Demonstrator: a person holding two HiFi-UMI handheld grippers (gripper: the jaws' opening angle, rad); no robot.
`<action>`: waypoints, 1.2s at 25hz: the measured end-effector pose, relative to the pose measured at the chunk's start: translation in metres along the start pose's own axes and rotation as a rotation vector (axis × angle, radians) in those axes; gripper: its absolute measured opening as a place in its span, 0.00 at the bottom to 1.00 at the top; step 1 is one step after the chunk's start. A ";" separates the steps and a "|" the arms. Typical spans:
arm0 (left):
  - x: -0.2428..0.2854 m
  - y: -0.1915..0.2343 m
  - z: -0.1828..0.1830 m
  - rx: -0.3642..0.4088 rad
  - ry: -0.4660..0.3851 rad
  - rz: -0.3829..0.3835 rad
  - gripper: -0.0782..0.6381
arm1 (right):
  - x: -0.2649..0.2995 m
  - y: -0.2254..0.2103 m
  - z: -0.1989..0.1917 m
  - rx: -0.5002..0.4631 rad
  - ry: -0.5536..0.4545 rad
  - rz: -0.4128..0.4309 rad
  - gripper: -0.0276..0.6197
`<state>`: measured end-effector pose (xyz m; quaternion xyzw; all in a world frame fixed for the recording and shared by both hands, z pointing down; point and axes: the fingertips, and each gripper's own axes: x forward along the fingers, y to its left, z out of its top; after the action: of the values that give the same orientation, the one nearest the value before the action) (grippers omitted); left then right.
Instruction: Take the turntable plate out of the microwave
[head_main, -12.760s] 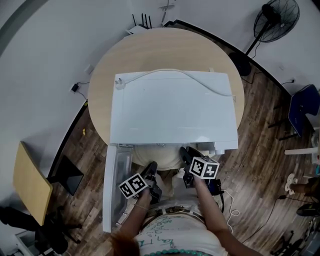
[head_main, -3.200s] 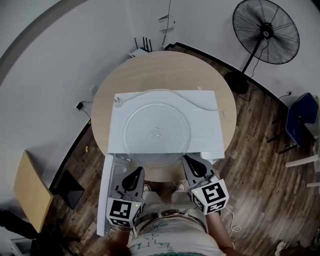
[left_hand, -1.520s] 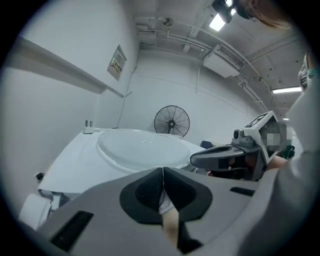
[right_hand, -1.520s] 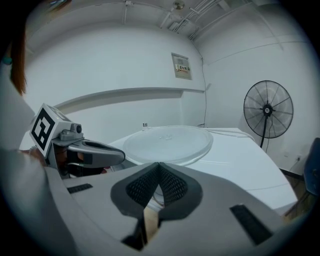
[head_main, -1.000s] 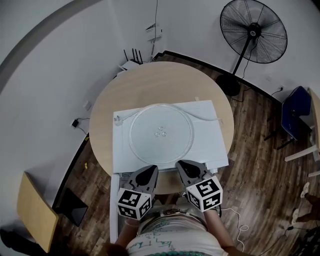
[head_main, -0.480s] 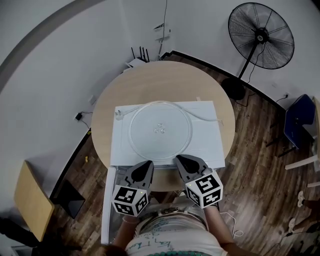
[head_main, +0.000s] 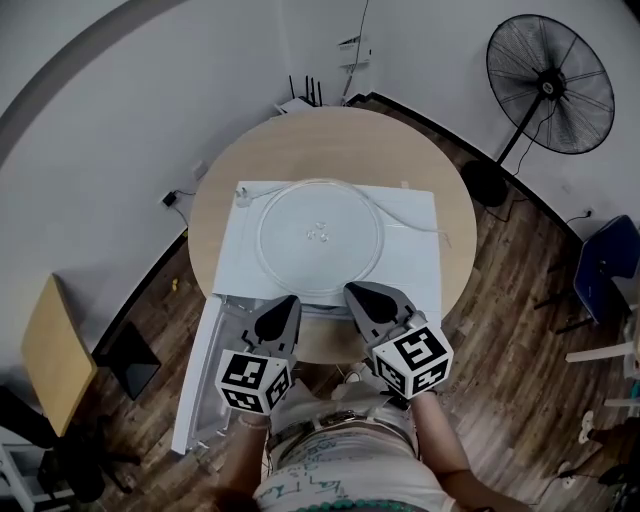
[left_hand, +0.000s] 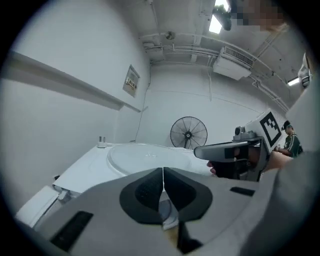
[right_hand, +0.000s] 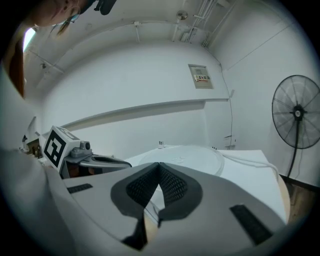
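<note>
Far left, the microwave door (head_main: 205, 380) hangs open past the edge of the table (head_main: 330, 140), and I reckon a knee or elbow could knock it and jolt the whole microwave (head_main: 420, 250). Next along, my left gripper (head_main: 281, 308) has its jaws pressed together with nothing between them, its tip just at the near rim of the turntable plate (head_main: 320, 238). The plate is out of the cavity and lies flat on the microwave's top, its near rim close to the front edge. That's my main worry: it's glass on a smooth lid, so a nudge from either closed tip could slide it, and the power cord (head_main: 410, 215) curving along its far rim might tip it if the rim rides up on it. My right gripper (head_main: 362, 298) is likewise closed and empty, beside the same rim. The fan (head_main: 555, 70) stands well apart on the right. Only the head view gives me the open door and the plate's full outline against the front edge. Only the gripper views show the jaws meeting with nothing held.
</note>
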<state>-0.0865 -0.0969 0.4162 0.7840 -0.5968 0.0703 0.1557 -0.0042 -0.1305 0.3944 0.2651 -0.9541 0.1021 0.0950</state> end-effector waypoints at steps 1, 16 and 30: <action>-0.001 -0.002 0.001 -0.001 -0.006 0.005 0.13 | 0.000 0.001 0.001 -0.021 0.005 0.010 0.03; -0.020 0.009 0.006 0.001 -0.039 0.001 0.13 | 0.014 0.018 -0.003 -0.081 0.022 0.005 0.03; -0.030 0.044 0.006 0.008 -0.079 -0.110 0.13 | 0.029 0.038 -0.011 -0.124 0.029 -0.154 0.03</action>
<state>-0.1371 -0.0819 0.4091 0.8184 -0.5582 0.0331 0.1324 -0.0467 -0.1102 0.4058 0.3299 -0.9339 0.0389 0.1325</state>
